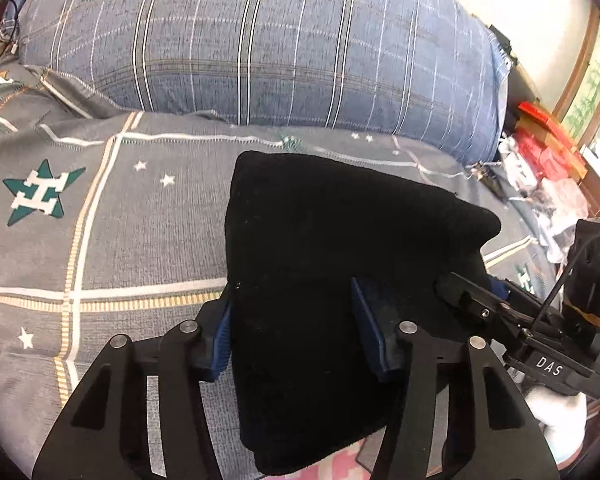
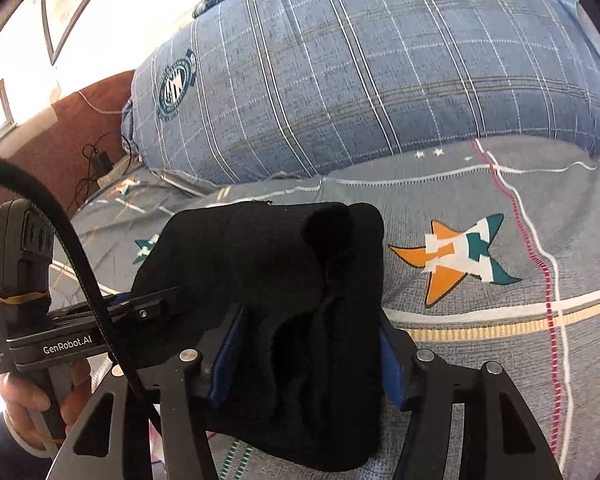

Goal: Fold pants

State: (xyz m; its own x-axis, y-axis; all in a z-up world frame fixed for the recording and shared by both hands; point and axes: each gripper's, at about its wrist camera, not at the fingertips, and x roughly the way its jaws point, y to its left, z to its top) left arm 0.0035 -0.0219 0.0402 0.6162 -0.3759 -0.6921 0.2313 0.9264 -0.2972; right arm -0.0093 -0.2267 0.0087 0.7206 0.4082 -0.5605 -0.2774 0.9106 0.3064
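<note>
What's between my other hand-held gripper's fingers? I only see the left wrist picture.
Observer: The folded black pants fill the right hand-held gripper, bunched against both blue pads.
Operator: What's on the bed past it?
Observer: An orange and teal star, printed on the bed sheet beside the pants.
Operator: Who's holding my gripper?
Observer: A bare hand grips the handle of the left hand-held gripper.
</note>
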